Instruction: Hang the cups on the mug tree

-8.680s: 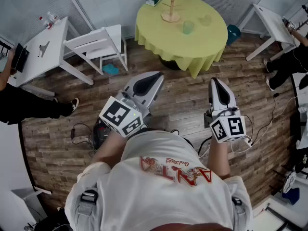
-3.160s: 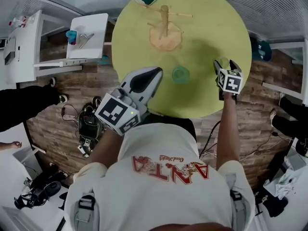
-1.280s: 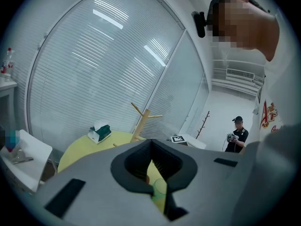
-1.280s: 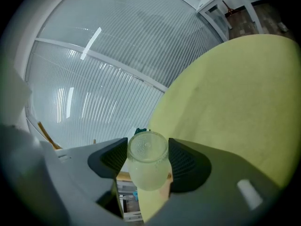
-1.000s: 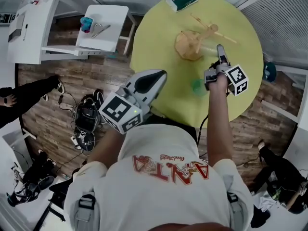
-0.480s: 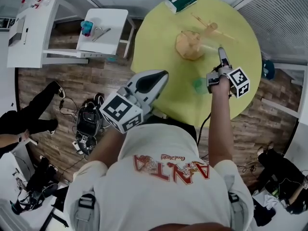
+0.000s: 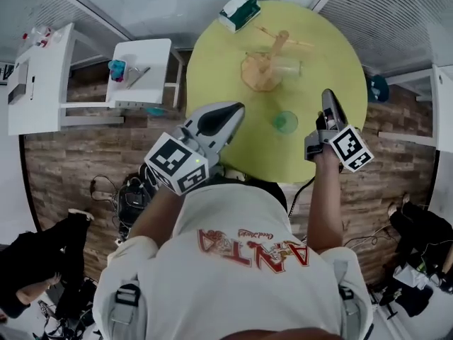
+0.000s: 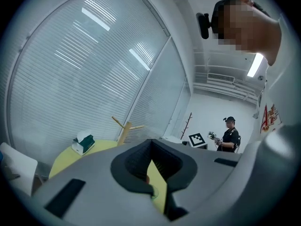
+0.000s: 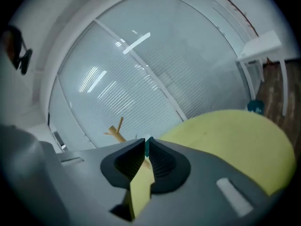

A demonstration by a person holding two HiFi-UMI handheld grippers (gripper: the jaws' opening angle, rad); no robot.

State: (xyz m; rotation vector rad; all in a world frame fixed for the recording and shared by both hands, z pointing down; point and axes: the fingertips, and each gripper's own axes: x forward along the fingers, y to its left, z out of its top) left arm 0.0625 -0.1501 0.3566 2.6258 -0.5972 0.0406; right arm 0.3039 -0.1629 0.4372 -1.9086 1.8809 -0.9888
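Right gripper view shows the right gripper (image 9: pixel 146 140) with its jaws pressed together, having just been closing, and nothing between them. Left gripper view shows the left gripper (image 8: pixel 151 142) likewise closed tip to tip and empty. In the head view both are held over the near side of the round bench (image 7: pixel 219 69), which is draped in a yellow-green cloth. The right one appears to the right of the translucent green cup (image 7: pixel 286 122), which stands upright on the cloth, apart from it. Farther across stands the wooden mug tree (image 7: pixel 263 66), with a clear cup (image 7: pixel 287 67) against its trunk, seemingly on a peg. A white and green tissue box (image 7: pixel 238 11) lies at the far edge.
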